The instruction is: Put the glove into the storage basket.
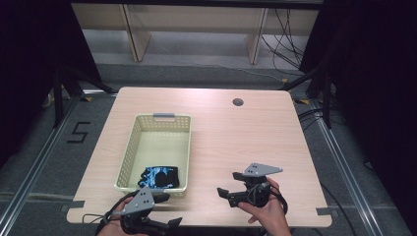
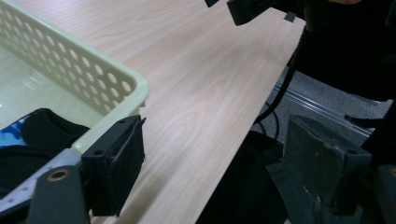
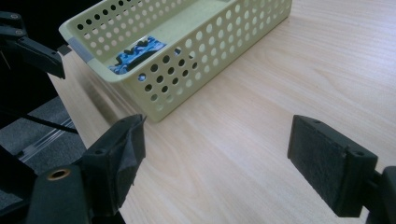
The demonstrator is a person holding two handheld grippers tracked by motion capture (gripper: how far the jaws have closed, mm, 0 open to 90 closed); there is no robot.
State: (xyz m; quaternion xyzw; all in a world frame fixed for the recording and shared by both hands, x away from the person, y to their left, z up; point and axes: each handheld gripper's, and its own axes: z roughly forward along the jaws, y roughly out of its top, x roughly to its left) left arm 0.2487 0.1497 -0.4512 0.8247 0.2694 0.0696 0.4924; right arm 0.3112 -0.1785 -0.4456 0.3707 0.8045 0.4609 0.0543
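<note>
Both my left gripper (image 1: 167, 210) and right gripper (image 1: 227, 184) gape wide and empty at the frame's bottom, while the black-and-blue cloth (image 1: 160, 177), partly hidden by perforated walls, lies in the basket (image 1: 129, 147) at lower left.

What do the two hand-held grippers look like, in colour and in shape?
Both the left gripper and the right gripper are black, each topped by a grey three-cornered plate with small holes. Their jaws are blocky with dark, rough pads. A black cable trails from each.
</note>
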